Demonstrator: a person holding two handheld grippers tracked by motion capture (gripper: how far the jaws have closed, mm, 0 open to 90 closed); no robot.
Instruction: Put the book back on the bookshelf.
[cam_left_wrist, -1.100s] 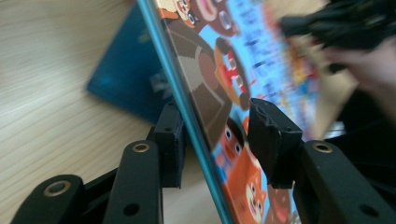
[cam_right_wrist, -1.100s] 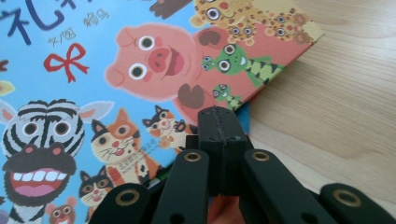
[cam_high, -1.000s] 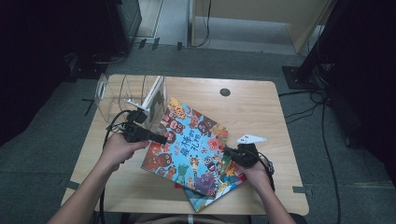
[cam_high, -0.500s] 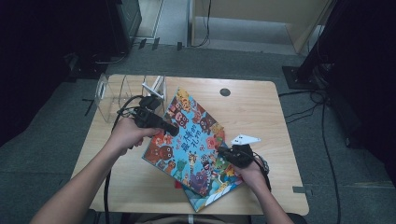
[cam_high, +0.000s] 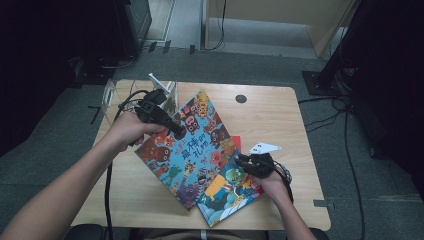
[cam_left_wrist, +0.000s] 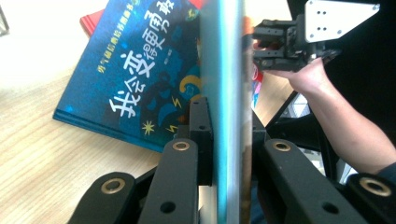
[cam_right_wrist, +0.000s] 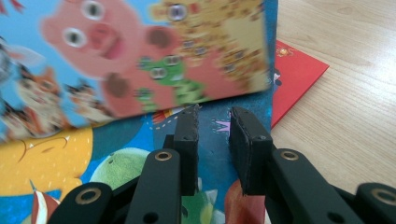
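Note:
A picture book with cartoon animals (cam_high: 192, 150) is tilted up off the table, and my left gripper (cam_high: 177, 132) is shut on its left edge. In the left gripper view the jaws, which have just been closing, clamp that teal edge (cam_left_wrist: 226, 56). Under it lie a blue book (cam_high: 227, 192) and a red book (cam_high: 236, 142). My right gripper (cam_high: 245, 161) hovers over the blue book (cam_right_wrist: 130, 130). Its jaws (cam_right_wrist: 215, 121) have just been opening and have nothing between them. The animal book (cam_right_wrist: 140, 56) is blurred just beyond them.
A clear acrylic stand (cam_high: 167, 90) sits at the table's back left, close to the left hand. The wooden table (cam_high: 280, 120) has a round black grommet (cam_high: 241, 98) near its back edge. Cables trail from both grippers. Grey floor surrounds the table.
The left hand has risen and swung toward the back, tipping the animal book's left edge up off the stack. The right hand has stayed in place over the blue book.

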